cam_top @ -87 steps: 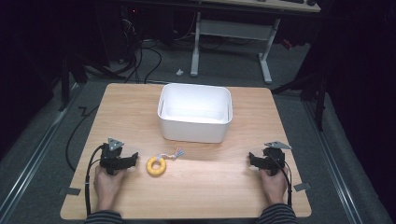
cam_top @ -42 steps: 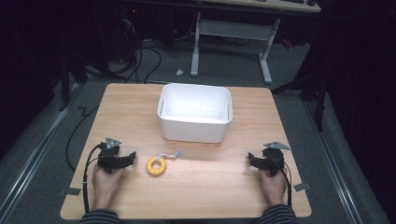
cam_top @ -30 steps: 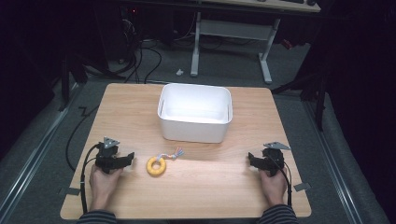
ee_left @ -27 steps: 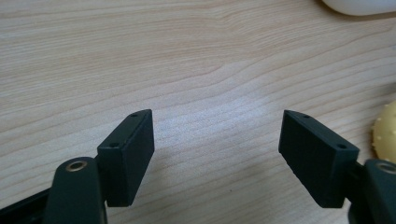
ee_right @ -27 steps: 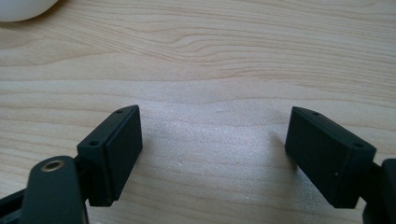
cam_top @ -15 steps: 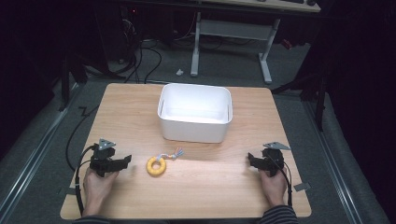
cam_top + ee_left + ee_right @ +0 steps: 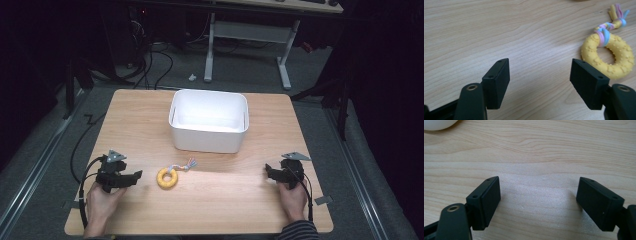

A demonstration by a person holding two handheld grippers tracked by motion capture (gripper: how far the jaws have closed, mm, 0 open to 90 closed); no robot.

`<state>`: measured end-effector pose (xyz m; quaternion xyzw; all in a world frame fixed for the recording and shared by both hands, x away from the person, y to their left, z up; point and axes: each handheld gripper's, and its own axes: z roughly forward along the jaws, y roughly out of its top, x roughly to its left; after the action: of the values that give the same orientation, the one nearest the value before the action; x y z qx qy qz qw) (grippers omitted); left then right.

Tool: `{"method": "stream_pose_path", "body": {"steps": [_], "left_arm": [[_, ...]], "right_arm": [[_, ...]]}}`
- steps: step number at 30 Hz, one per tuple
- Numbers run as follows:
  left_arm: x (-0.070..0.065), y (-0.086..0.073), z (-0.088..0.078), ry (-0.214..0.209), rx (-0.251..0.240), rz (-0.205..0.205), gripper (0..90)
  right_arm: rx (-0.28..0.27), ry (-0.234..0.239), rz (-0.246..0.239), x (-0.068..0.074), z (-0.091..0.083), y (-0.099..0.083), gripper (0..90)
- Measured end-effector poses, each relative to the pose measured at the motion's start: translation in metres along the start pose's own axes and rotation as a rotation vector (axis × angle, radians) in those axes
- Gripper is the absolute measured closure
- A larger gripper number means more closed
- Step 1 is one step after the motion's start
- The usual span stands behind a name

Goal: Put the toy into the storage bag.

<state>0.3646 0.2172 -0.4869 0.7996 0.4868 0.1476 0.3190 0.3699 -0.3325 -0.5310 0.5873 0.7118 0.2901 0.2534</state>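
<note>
Yellow ring toy (image 7: 167, 177) lies on the wooden table (image 7: 225, 200), just right of the left gripper (image 7: 134, 175), whose empty jaws have just been narrowing. It looks light, rubbery and nubbed; grip across its band. Right gripper (image 7: 268, 171) rests, jaws apart.

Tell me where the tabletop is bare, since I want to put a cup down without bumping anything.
Bare wood lies between the yellow ring toy and the right gripper, on either side of the white bin, and behind it to the table edge. It is tightest between the left gripper and the ring toy, and between the toy and the bin.
</note>
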Motion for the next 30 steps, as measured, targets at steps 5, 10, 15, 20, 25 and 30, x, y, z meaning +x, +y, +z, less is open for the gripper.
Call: {"method": "stream_pose_path", "body": {"steps": [5, 10, 15, 20, 25, 30], "left_arm": [[-0.009, 0.005, -0.002, -0.01, 0.008, 0.035, 33.2], [-0.019, 0.012, 0.0, -0.043, 0.031, 0.06, 35.5], [-0.028, 0.02, 0.005, -0.063, 0.054, 0.082, 37.2], [-0.034, 0.024, 0.008, -0.07, 0.069, 0.089, 37.7], [-0.041, 0.031, 0.015, -0.081, 0.092, 0.108, 38.2], [-0.047, 0.036, 0.02, -0.08, 0.105, 0.127, 40.1]], "right_arm": [[0.0, 0.002, -0.002, 0.0, 0.0, 0.0, 19.8], [-0.002, 0.004, -0.007, 0.0, 0.0, 0.0, 19.8], [-0.002, 0.006, -0.008, 0.0, 0.0, 0.0, 19.8], [-0.003, 0.007, -0.011, 0.0, 0.0, 0.0, 19.8], [-0.002, 0.008, -0.01, 0.0, 0.0, 0.0, 19.8], [-0.001, 0.009, -0.01, 0.0, 0.0, 0.0, 19.8]]}}
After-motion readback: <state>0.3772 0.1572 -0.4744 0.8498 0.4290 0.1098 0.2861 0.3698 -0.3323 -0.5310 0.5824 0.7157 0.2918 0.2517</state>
